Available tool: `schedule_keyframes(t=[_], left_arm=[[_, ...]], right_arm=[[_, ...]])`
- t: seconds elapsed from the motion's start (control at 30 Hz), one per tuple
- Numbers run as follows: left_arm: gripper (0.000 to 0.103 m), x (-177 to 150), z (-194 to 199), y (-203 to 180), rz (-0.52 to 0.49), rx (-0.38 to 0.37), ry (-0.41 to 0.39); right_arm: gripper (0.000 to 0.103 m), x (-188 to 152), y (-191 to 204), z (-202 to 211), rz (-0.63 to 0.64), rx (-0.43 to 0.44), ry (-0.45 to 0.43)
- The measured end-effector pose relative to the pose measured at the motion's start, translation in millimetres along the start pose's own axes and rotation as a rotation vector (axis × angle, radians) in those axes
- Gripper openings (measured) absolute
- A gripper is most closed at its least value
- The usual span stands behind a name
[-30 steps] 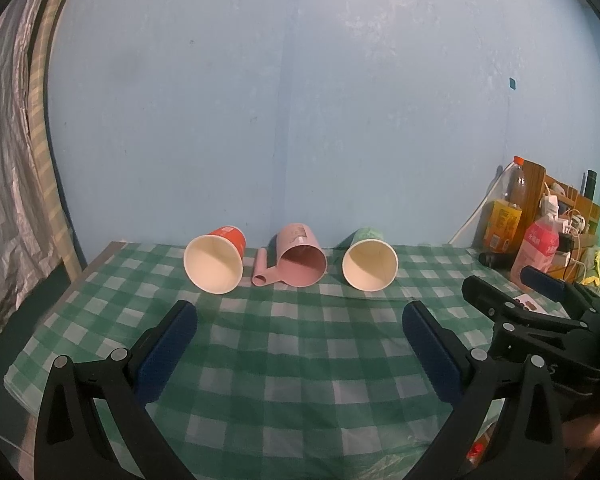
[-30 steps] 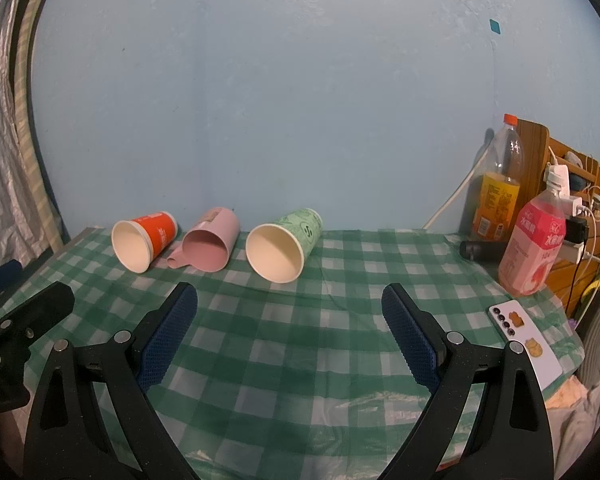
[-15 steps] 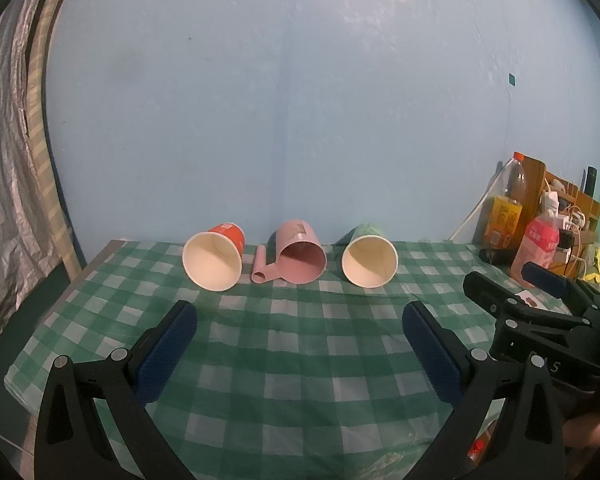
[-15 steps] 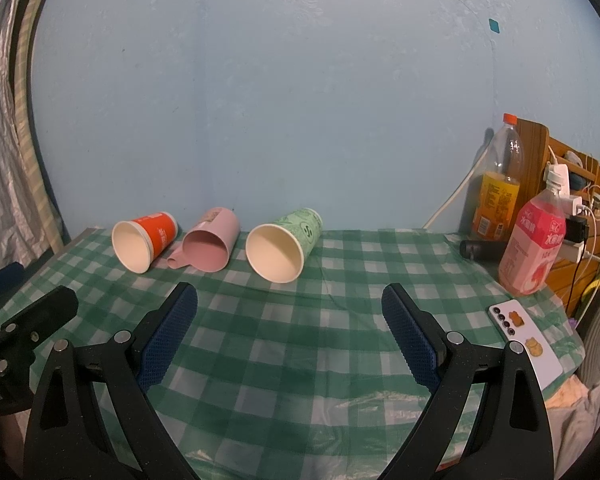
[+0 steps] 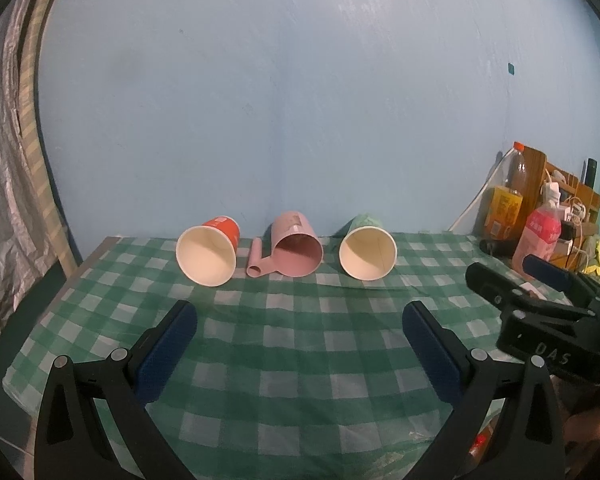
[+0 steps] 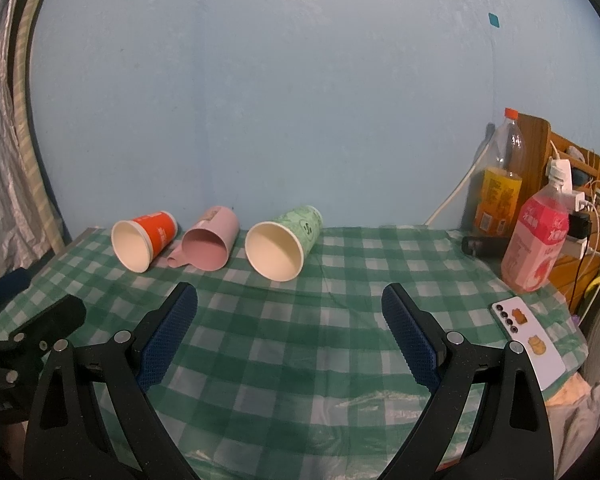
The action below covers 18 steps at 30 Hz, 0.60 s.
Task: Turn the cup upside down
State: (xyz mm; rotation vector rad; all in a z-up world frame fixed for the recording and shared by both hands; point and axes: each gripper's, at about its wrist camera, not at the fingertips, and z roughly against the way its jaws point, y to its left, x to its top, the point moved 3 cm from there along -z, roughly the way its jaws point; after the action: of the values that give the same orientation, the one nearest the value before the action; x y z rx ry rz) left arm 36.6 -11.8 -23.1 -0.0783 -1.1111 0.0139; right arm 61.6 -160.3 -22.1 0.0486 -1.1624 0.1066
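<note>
Left wrist view: three cups lie on their sides in a row at the far edge of the table (image 5: 300, 344), mouths facing the camera. Orange cup (image 5: 208, 254) at 11 o'clock, pink cup (image 5: 296, 250) with handle at 12, green cup (image 5: 367, 252) at 1. None stands rim-down.

Left tool (image 5: 300, 344) hangs over the checked cloth, fingers spread wide, gripping nothing, well short of the row. Right tool (image 6: 290, 330) likewise spread and empty; from its view the green cup (image 6: 282, 242) sits at 12 o'clock, nearest its gap. Each tool shows at the edge of the other's view.

Bottles (image 6: 534, 240) and a phone (image 6: 528, 342) sit at 3 o'clock, apart from the cups.

Judgement: task not begun. No cup touched. Left to do: approach, grip a cup by its wall, turn it mouth-down, set it on the table.
</note>
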Motion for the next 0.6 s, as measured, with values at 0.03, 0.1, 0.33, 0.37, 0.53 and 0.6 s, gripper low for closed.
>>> schedule_keyframes(t=[0.03, 0.1, 0.33, 0.37, 0.53, 0.6], left_arm=[[0.103, 1, -2, -1, -0.005, -0.001, 0.006], [0.103, 6, -8, -2, -0.007, -0.006, 0.024], [0.103, 37, -38, -7, -0.04, -0.02, 0.093], [0.103, 43, -44, -10, -0.053, -0.018, 0.106], [0.103, 69, -72, -17, -0.055, -0.05, 0.169], [0.103, 77, -84, -23, -0.055, -0.05, 0.186]], right_arm=[[0.093, 1, -1, -1, -0.006, 0.004, 0.003], [0.093, 3, -9, -5, -0.018, 0.008, 0.015], [0.093, 22, -35, -20, -0.09, 0.034, 0.058], [0.093, 25, -38, -22, -0.093, 0.035, 0.066], [0.093, 42, -53, -37, -0.125, 0.046, 0.105], [0.093, 50, -58, -42, -0.139, 0.061, 0.116]])
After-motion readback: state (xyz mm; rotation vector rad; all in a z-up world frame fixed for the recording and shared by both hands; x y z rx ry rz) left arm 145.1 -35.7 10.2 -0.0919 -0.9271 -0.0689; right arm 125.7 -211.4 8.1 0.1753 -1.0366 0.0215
